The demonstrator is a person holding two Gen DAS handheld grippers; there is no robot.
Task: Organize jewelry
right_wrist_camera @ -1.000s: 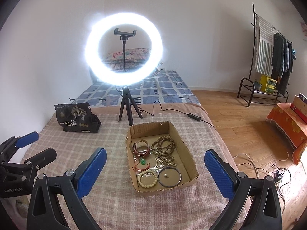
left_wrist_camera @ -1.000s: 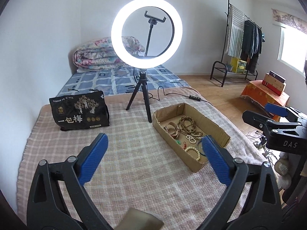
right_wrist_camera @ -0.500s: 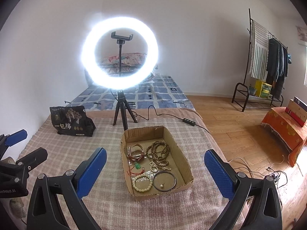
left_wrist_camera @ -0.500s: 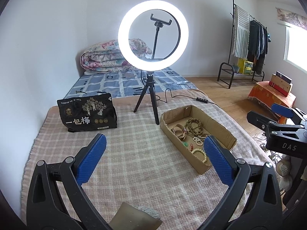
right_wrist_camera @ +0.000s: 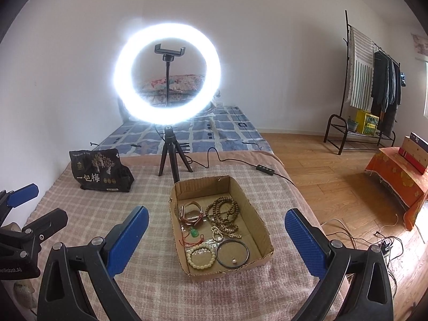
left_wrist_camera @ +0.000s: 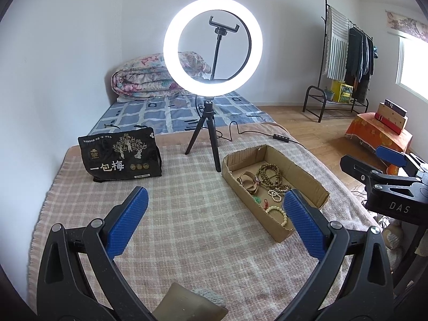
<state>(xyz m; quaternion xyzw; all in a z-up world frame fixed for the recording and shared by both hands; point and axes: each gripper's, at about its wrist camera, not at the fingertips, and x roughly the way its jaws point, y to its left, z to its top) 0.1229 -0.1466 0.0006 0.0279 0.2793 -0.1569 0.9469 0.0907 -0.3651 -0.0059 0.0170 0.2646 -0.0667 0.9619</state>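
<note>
A shallow cardboard box (right_wrist_camera: 263, 236) of jewelry lies on the checked blanket; it also shows in the left wrist view (left_wrist_camera: 310, 176). In it are a long brown bead strand (right_wrist_camera: 223, 210), a watch (right_wrist_camera: 191, 212), a green pendant (right_wrist_camera: 193, 232), a cream bead bracelet (right_wrist_camera: 200, 255) and a dark bangle (right_wrist_camera: 232, 253). My right gripper (right_wrist_camera: 216, 236) is open and empty, held above the box's near end. My left gripper (left_wrist_camera: 214, 222) is open and empty, above the blanket left of the box. The right gripper also appears at the right edge of the left wrist view (left_wrist_camera: 385, 171).
A lit ring light on a tripod (right_wrist_camera: 171, 160) stands just behind the box, its cable (right_wrist_camera: 264, 169) trailing right. A black printed bag (right_wrist_camera: 100, 174) stands at the back left. The blanket's right edge (right_wrist_camera: 307, 203) drops to a wooden floor.
Both cameras have shifted slightly, so the box and ring light sit a little differently in view. Both grippers stay open and empty. The jewelry has not moved.
</note>
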